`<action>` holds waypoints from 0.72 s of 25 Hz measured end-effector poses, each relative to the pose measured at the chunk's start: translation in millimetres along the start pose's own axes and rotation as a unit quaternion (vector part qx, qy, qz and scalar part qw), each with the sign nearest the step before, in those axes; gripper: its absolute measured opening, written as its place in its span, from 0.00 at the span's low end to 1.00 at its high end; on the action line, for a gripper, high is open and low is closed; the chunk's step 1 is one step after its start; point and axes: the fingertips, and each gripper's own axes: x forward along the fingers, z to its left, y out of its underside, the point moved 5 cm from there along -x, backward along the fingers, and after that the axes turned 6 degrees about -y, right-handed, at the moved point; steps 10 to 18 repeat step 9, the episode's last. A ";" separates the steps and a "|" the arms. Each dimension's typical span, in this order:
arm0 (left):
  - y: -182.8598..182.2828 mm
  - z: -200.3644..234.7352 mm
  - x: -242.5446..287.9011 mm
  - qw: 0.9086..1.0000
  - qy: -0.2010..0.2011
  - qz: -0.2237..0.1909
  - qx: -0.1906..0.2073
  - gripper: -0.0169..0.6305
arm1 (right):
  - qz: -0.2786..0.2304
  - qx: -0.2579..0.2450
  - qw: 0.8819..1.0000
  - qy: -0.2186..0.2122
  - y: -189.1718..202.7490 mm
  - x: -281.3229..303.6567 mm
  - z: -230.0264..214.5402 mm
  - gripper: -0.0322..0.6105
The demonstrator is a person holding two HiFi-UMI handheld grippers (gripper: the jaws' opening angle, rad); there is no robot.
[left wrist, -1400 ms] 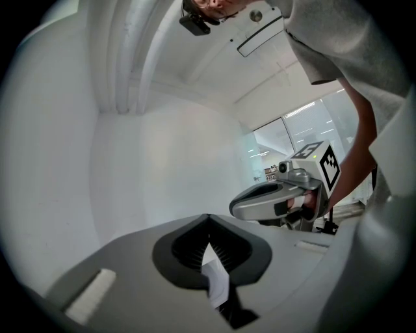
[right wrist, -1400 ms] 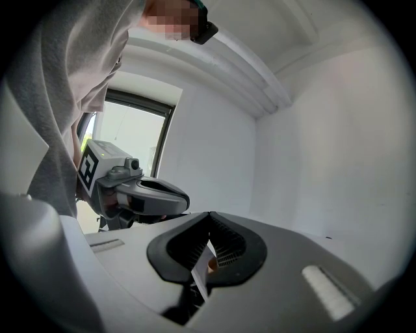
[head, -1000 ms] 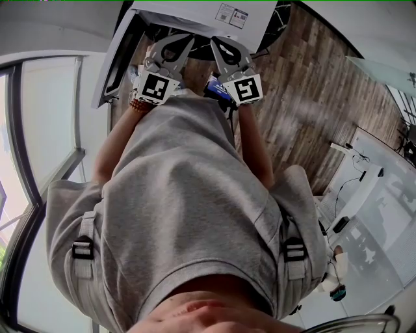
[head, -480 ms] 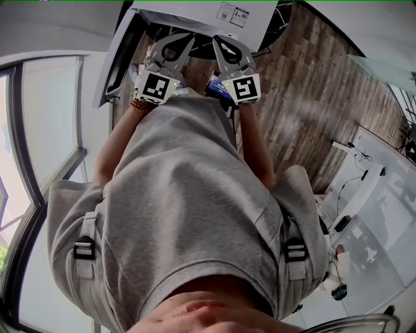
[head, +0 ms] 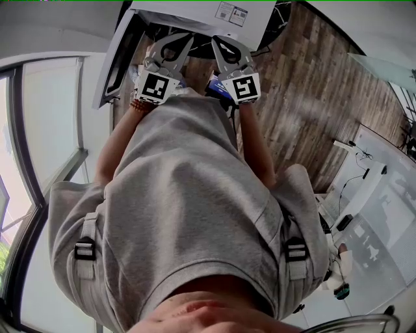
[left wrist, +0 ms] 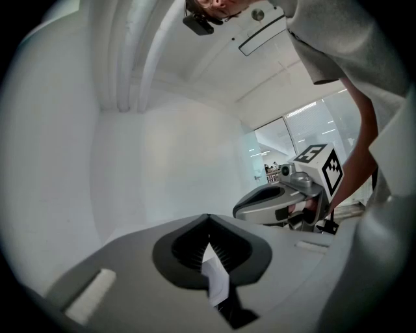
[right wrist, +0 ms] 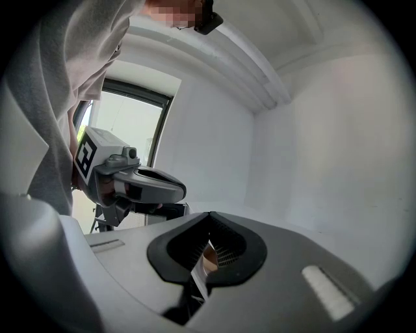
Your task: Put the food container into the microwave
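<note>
Left gripper: jaws together, nothing held.
Right gripper: jaws together, also empty, just beside the left.
Food container: not visible in any view, so I cannot tell where it is.
Microwave: probably the white box ahead of both tips, with its door panel swung open.
Progress: nothing is being carried. The container is either not fetched yet or already inside.

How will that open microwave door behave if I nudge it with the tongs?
The microwave door stands swung open beside the white microwave, so it will likely pivot easily rather than slide. It looks like a flat, rigid panel, so it probably won't flex. Its smooth face may be slippery.
</note>
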 end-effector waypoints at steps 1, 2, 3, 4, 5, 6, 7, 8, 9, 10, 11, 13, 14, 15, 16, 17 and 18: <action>-0.2 0.1 -0.5 1.000 -0.001 0.000 0.000 0.03 | -0.002 -0.001 1.000 -0.002 0.5 0.1 0.5 0.07; -0.3 0.0 -0.6 1.000 -0.001 0.000 -0.001 0.03 | -0.003 -0.002 1.000 -0.002 0.9 0.3 0.7 0.07; -0.3 -0.1 -0.6 1.000 -0.001 0.000 -0.001 0.03 | -0.001 -0.002 1.000 -0.002 0.8 0.4 0.8 0.07; -0.4 -0.2 -0.7 1.000 -0.001 0.000 -0.002 0.03 | 0.001 -0.002 1.000 -0.002 0.7 0.4 0.8 0.07; -0.5 -0.1 -0.8 1.000 -0.001 0.001 -0.001 0.03 | 0.003 0.000 1.000 -0.002 0.9 0.3 0.8 0.07; -0.4 0.0 -0.9 1.000 -0.001 0.001 -0.001 0.03 | 0.004 0.001 1.000 -0.001 1.7 0.1 0.8 0.07; -0.2 0.0 -1.0 1.000 -0.002 0.002 -0.001 0.03 | 0.006 0.002 1.000 -0.001 2.9 -0.1 0.6 0.07; 0.1 0.1 -1.1 1.000 -0.002 0.002 -0.001 0.03 | 0.011 0.004 1.000 0.000 4.3 -0.4 0.3 0.07; 0.5 0.1 -1.2 1.000 -0.002 0.002 -0.001 0.03 | 0.015 0.005 1.000 0.000 5.7 -0.7 0.0 0.07; 0.5 0.1 -1.2 1.000 -0.002 0.002 -0.001 0.03 | 0.015 0.005 1.000 0.000 5.7 -0.7 0.0 0.07; 0.5 0.1 -1.2 1.000 -0.002 0.002 -0.001 0.03 | 0.015 0.005 1.000 0.000 5.7 -0.7 0.0 0.07; 0.5 0.1 -1.2 1.000 -0.002 0.002 -0.001 0.03 | 0.015 0.005 1.000 0.000 5.7 -0.7 0.0 0.07; 0.5 0.1 -1.2 1.000 -0.002 0.002 -0.001 0.03 | 0.015 0.005 1.000 0.000 5.7 -0.7 0.0 0.07; 0.5 0.1 -1.2 1.000 -0.002 0.002 -0.001 0.03 | 0.015 0.005 1.000 0.000 5.7 -0.7 0.0 0.07; 0.5 0.1 -1.2 1.000 -0.002 0.002 -0.001 0.03 | 0.015 0.005 1.000 0.000 5.7 -0.7 0.0 0.07; 0.5 0.1 -1.2 1.000 -0.002 0.002 -0.001 0.03 | 0.015 0.005 1.000 0.000 5.7 -0.7 0.0 0.07; 0.5 0.1 -1.2 1.000 -0.002 0.002 -0.001 0.03 | 0.015 0.005 1.000 0.000 5.7 -0.7 0.0 0.07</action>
